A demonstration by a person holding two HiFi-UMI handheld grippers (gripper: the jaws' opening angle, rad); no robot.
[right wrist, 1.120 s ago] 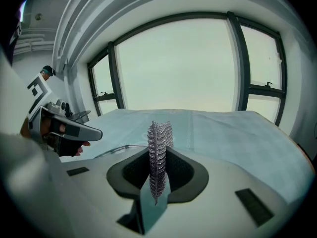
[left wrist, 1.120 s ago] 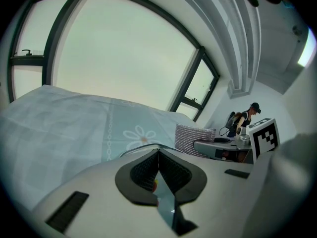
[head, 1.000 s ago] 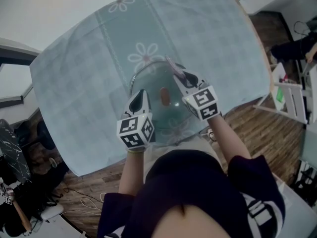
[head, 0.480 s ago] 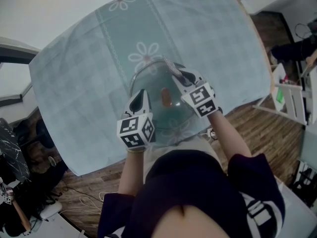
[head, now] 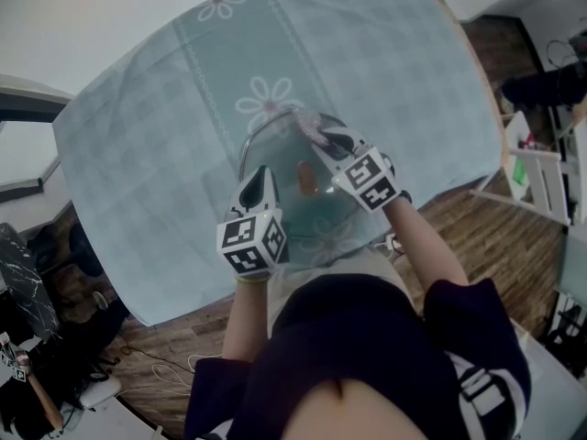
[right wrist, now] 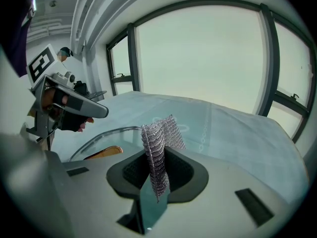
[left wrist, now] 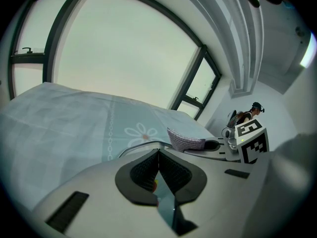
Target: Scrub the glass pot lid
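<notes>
1. Near the front edge of the table, on the flowered tablecloth point(head: 156, 154), the glass pot lid point(head: 282, 154) is found, with its orange knob point(head: 305, 178) turned upward.
2. At the lid's left rim the left gripper point(head: 260, 174) is set with its jaws fully closed, and the rim appears pinched between them.
3. A silvery mesh scrubber point(head: 307, 123) is clamped in the right gripper point(head: 321, 137), whose jaws are parted only by the mesh, and it is held at the lid's far edge.

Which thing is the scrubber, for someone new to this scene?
On the pale green flowered tablecloth sits a round glass lid. Over its far rim, the right gripper's jaws pinch the scrubber: a small grey knitted mesh strip, the only loose fabric.
</notes>
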